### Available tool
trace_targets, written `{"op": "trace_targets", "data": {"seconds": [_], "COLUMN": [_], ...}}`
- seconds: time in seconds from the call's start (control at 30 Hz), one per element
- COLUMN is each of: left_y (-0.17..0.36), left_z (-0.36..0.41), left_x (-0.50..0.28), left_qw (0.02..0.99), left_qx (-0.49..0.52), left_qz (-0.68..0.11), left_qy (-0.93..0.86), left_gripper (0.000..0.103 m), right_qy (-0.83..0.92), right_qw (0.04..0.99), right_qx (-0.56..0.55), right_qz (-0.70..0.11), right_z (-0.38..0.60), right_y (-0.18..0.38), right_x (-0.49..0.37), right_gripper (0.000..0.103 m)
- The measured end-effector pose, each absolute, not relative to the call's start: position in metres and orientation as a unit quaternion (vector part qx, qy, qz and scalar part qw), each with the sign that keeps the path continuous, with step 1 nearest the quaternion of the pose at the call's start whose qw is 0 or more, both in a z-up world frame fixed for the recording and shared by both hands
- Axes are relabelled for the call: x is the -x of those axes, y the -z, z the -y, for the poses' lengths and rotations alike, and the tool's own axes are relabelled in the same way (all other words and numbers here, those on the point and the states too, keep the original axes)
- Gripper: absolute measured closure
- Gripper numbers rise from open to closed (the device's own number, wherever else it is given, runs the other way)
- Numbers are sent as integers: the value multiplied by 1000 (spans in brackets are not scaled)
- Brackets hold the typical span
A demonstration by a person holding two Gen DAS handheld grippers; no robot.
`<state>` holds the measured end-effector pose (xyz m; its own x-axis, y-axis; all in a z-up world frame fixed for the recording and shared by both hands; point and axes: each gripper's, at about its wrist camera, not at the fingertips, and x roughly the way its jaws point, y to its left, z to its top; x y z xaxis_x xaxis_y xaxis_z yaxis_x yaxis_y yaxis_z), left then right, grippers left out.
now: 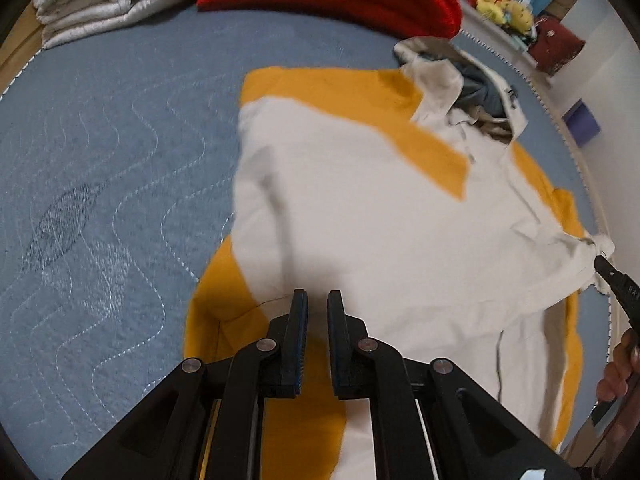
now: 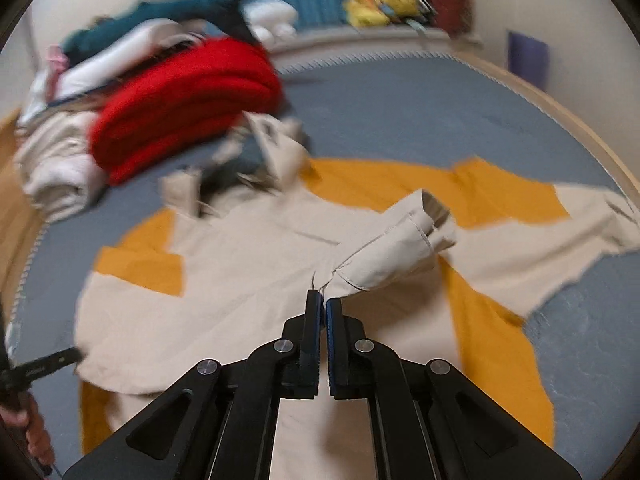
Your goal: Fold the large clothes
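I am working over the bed [image 1: 120, 140], where the cream and orange shirt [image 1: 360, 208] is lying spread flat on the blue quilt, collar [image 1: 436, 80] toward the far side. My right hand-held gripper [image 2: 323, 300] is clamped tight on the cuff of a sleeve [image 2: 392, 248] — the cloth is bunching out from the jaws and trailing up and to the right of the tips. My left hand-held gripper [image 1: 317, 300] is nearly closed, with a narrow gap between the pads, and I cannot make out any cloth pinched there; it is hovering over the near hem.

The relation that matters, as I judge it: the shirt's long axis is running from near to far, and the sleeve I am holding is lying across the body rather than along it. The right hand is the nearer one to that sleeve, so the fold inward is falling to it. Stacked clothes [image 2: 188, 100] are waiting at the far left — well apart from the shirt.
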<state>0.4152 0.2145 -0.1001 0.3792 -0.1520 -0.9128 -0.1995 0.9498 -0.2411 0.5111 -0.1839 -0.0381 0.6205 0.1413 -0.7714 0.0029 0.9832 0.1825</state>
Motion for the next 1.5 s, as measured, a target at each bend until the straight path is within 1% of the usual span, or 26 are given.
{"op": "trace_targets", "data": {"seconds": [0.2, 0.27, 0.33, 0.4, 0.43, 0.57, 0.77, 0.87, 0.93, 0.97, 1.0, 1.03, 1.17, 1.23, 1.33, 1.4, 1.47, 1.5], "left_y": [108, 109, 108, 109, 110, 111, 115, 120, 130, 137, 148, 153, 138, 127, 130, 144, 146, 142], "left_z": [-217, -214, -210, -209, -208, -206, -202, -199, -199, -200, -202, -204, -203, -200, -200, -202, -200, -198], "left_x": [-414, -416, -416, -416, -419, -420, -421, -423, -423, -423, -422, -421, -421, -423, -423, -423, -422, -422], "left_qw": [807, 807, 806, 805, 804, 804, 800, 799, 796, 790, 780, 776, 784, 795, 794, 781, 779, 780], "left_qx": [167, 163, 161, 163, 164, 163, 160, 156, 153, 151, 154, 161, 164, 160, 157, 156, 157, 151], "left_qz": [-566, -568, -570, -571, -572, -572, -578, -581, -586, -594, -606, -609, -599, -585, -588, -605, -607, -606], "left_qy": [-10, -6, -5, -5, -5, -2, 1, 3, 1, -4, -11, -12, -14, -7, -10, -23, -28, -30], "left_gripper": [95, 94, 94, 94, 93, 93, 93, 93, 91, 90, 90, 90, 90, 90, 88, 88, 88, 88], "right_qy": [4, 10, 44, 93, 100, 101, 118, 90, 90, 87, 87, 88, 101, 139, 174, 148, 82, 55], "right_qw": [880, 876, 873, 872, 870, 848, 761, 729, 735, 744, 756, 764, 771, 791, 822, 835, 838, 832], "right_qx": [-125, -139, -151, -170, -182, -236, -343, -383, -380, -372, -361, -355, -344, -306, -263, -257, -252, -253], "right_qz": [-458, -463, -462, -449, -448, -464, -538, -560, -554, -548, -539, -531, -526, -511, -475, -464, -478, -491], "right_z": [222, 230, 243, 260, 266, 285, 310, 313, 312, 311, 310, 310, 314, 319, 323, 320, 306, 301], "right_y": [64, 66, 66, 64, 65, 76, 134, 161, 161, 157, 151, 146, 131, 114, 91, 84, 90, 97], "right_x": [-529, -531, -530, -525, -523, -527, -525, -527, -529, -531, -533, -534, -536, -530, -525, -528, -539, -543], "right_gripper": [100, 93, 74, 65, 63, 63, 63, 63, 65, 69, 78, 80, 81, 80, 80, 79, 76, 72]}}
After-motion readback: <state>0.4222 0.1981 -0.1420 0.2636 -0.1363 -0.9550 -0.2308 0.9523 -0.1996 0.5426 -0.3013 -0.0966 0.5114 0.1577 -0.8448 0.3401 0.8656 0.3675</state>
